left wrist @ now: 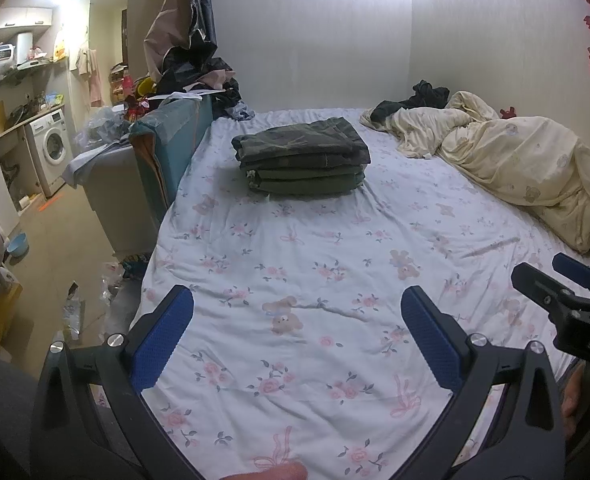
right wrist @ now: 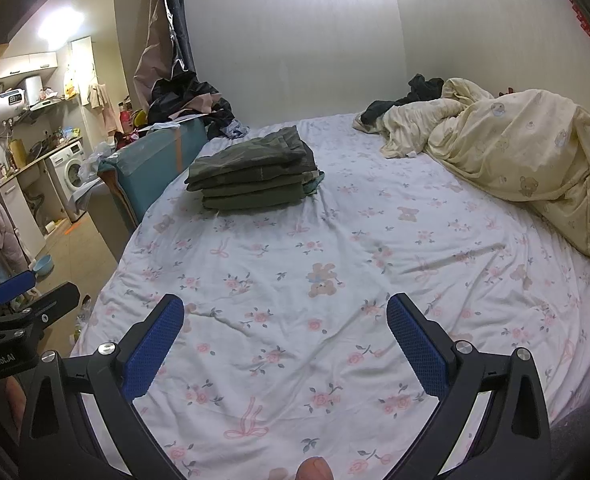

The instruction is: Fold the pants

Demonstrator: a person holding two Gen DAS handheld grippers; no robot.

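Note:
Dark green pants (left wrist: 303, 156) lie folded in a neat stack on the flowered bed sheet (left wrist: 295, 264), toward the bed's far left side; they also show in the right wrist view (right wrist: 255, 176). My left gripper (left wrist: 297, 312) is open and empty, held over the near part of the bed, well short of the pants. My right gripper (right wrist: 285, 316) is open and empty too, beside the left one. Each gripper shows at the edge of the other's view: the right gripper's fingers (left wrist: 551, 284), the left gripper's fingers (right wrist: 35, 296).
A crumpled cream duvet (left wrist: 515, 160) lies along the bed's right side, with dark clothes (left wrist: 423, 98) behind it. A teal box (left wrist: 171, 140) and a clothes pile (left wrist: 199, 76) stand at the bed's left edge. A washing machine (left wrist: 51, 148) and cluttered floor lie further left.

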